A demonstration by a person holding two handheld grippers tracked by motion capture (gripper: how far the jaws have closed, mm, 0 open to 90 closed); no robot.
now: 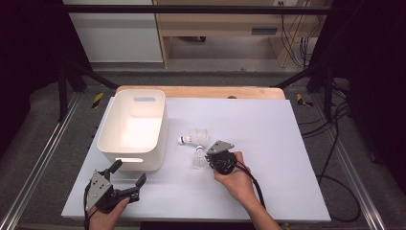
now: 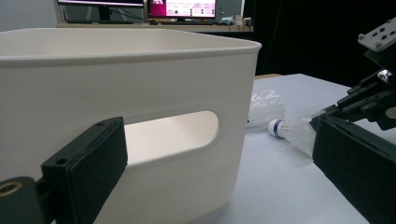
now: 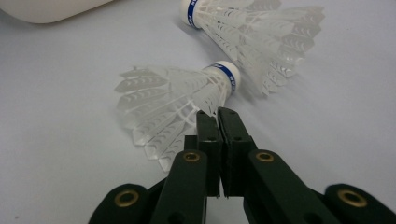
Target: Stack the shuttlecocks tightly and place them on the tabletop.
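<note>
Two white shuttlecocks with blue-banded corks lie on the white table sheet to the right of a white bin [image 1: 107,129]. My right gripper [image 3: 218,114] is shut, its tips pinching the skirt edge of the nearer shuttlecock [image 3: 163,93] just below the cork. From above, that right gripper [image 1: 207,160] touches the same shuttlecock [image 1: 198,158]. The other shuttlecock [image 3: 252,28] lies just beyond it, free. My left gripper [image 1: 128,173] is open and empty, close in front of the bin's near wall [image 2: 140,74] with its handle slot.
The bin looks empty inside. The white sheet [image 1: 268,143] spreads wide to the right of the shuttlecocks. A wooden table edge [image 1: 201,91] runs behind it. Dark frame rails and cables flank both sides of the table.
</note>
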